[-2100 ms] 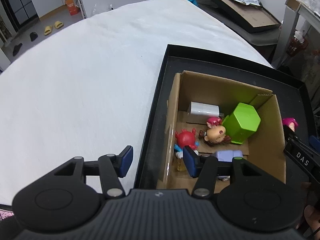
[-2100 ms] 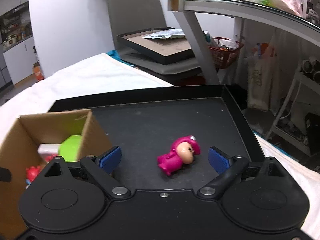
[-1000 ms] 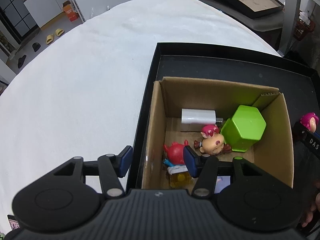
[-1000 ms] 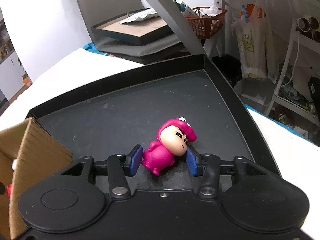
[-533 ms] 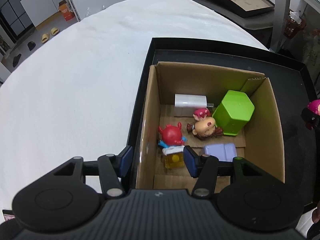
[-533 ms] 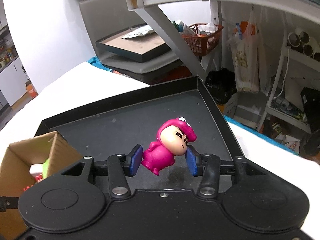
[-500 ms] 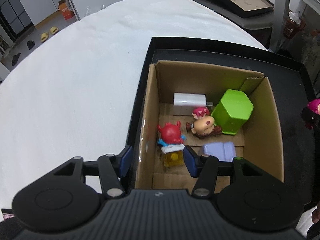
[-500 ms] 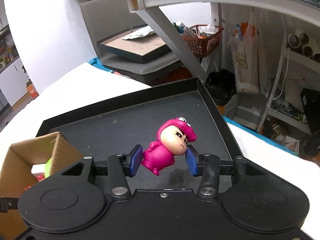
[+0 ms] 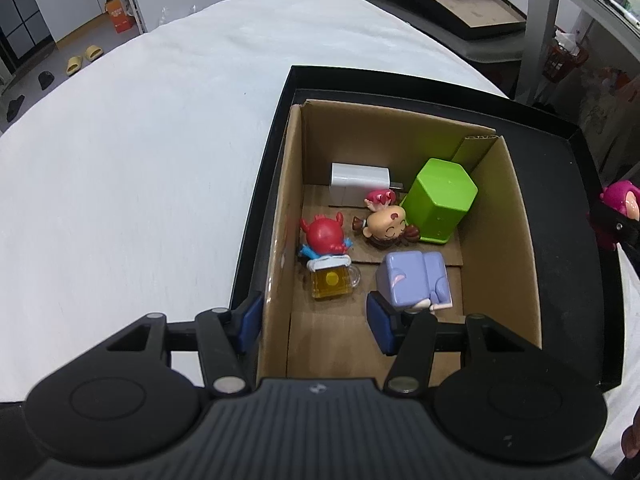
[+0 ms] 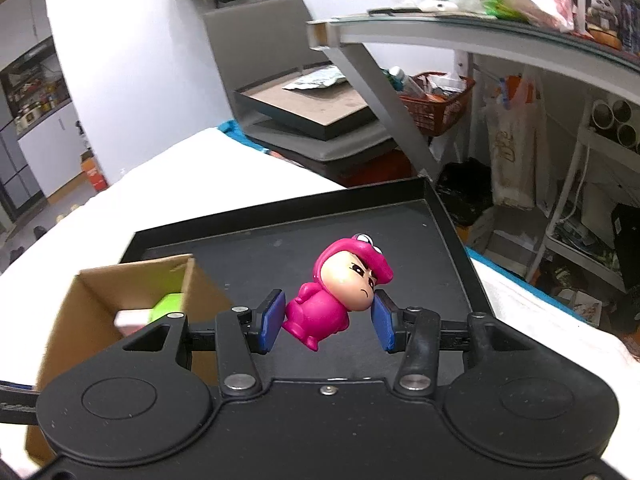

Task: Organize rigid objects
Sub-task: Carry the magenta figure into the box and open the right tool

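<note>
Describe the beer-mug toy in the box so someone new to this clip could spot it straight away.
Look in the open cardboard box that sits in the black tray on the white table. Along the box's left wall, near the left gripper, a red horned figure lies against a small beer mug. It is the only clear amber piece there; the other toys are opaque.

Right hand-held gripper (image 10: 326, 322) closed on the pink figurine (image 10: 340, 290), which lay loose on the black tray (image 10: 448, 216) 2 s ago, & lifted it clear. Left hand-held gripper (image 9: 316, 322) moved fwd, now straddling the cardboard box (image 9: 516, 220) wall.
</note>
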Demonstrator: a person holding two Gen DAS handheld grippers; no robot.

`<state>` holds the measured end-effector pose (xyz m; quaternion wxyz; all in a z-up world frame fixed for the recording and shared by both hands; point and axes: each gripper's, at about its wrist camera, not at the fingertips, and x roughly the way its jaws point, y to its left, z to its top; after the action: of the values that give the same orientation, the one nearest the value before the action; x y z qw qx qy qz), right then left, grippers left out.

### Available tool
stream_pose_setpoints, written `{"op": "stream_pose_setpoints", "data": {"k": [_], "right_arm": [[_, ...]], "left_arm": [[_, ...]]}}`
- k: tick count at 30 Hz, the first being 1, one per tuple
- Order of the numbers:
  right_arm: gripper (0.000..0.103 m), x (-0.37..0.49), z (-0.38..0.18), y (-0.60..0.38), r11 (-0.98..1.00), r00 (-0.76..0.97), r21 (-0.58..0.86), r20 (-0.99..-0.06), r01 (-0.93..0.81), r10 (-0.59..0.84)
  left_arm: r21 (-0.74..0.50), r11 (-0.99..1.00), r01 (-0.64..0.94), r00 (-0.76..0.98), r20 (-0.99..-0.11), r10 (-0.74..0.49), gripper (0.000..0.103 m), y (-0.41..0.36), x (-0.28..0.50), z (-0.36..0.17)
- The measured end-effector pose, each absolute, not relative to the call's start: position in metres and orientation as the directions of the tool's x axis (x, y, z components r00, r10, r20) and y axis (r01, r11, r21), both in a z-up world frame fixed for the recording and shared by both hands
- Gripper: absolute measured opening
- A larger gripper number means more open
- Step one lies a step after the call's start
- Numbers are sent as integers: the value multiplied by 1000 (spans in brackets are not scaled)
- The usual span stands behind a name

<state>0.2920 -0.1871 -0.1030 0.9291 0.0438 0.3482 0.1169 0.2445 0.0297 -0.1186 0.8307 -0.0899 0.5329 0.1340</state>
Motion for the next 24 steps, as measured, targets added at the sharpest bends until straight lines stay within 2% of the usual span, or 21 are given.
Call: {"op": "stream_pose_setpoints", "data": {"k": [16, 24], "right_arm": [[46, 260, -81, -153, 945, 723, 116, -618, -306, 310], [46, 248, -79, -120, 919, 709, 49, -621, -391, 334]], "left_arm": [[-66, 957, -282, 435, -898, 66, 54, 35, 219, -117], [-101, 954, -281, 459, -888, 41, 54, 50, 213, -122]]}}
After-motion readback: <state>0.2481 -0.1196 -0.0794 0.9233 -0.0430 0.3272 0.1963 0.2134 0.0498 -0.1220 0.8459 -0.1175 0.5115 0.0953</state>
